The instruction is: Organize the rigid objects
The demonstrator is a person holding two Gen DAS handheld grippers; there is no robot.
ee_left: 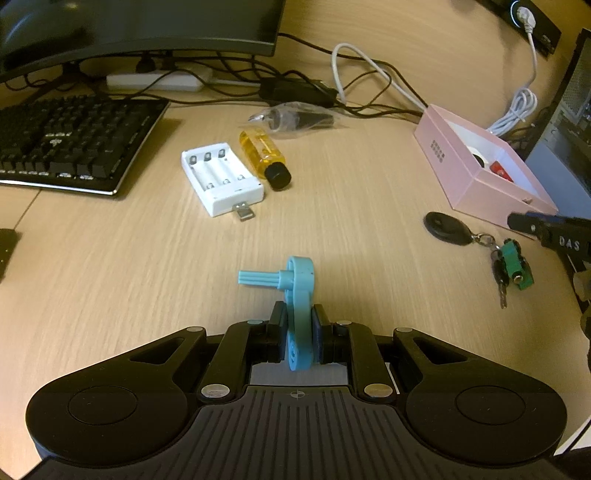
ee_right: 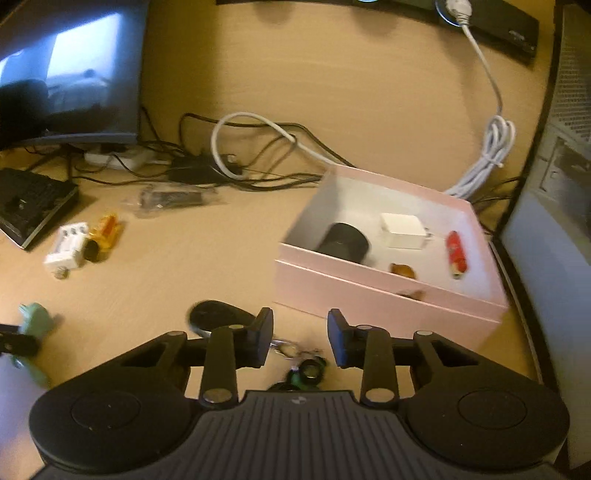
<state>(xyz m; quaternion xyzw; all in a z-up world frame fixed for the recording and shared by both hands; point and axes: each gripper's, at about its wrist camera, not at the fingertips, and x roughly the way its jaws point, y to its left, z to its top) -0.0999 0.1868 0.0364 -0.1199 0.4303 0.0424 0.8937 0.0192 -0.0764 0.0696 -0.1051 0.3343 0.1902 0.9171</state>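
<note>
Left tool (ee_left: 298,325): closed tight on the blue part (ee_left: 297,291), which stands up between the pads with a ribbed peg sticking out to the left.
Right tool (ee_right: 300,341): jaws apart, nothing pinched; it hangs over the keys (ee_right: 304,369), which lie on the worktop (ee_right: 184,266) under the gap.
Keys: a black fob (ee_left: 445,229) joined by a ring to some keys and a green tag (ee_left: 515,266); they lie near the front of the pink box (ee_left: 476,173).
Pink box: open, on the right side of the worktop; inside are a black roll (ee_right: 345,242), a white plug (ee_right: 402,230), a red thing (ee_right: 456,253) and a small brown thing (ee_right: 402,271).
White charger (ee_left: 221,181): flat on the worktop, empty slots up, touching or just beside the yellow bottle (ee_left: 264,157).
Yellow bottle: lying on its side, black cap toward the camera.
Plastic bag (ee_left: 295,118): behind the bottle, with something dark inside.
Keyboard (ee_left: 74,140): at the left, in front of the monitor (ee_left: 140,26).
Cables (ee_left: 369,74): black and white ones, tangled at the back.
</note>
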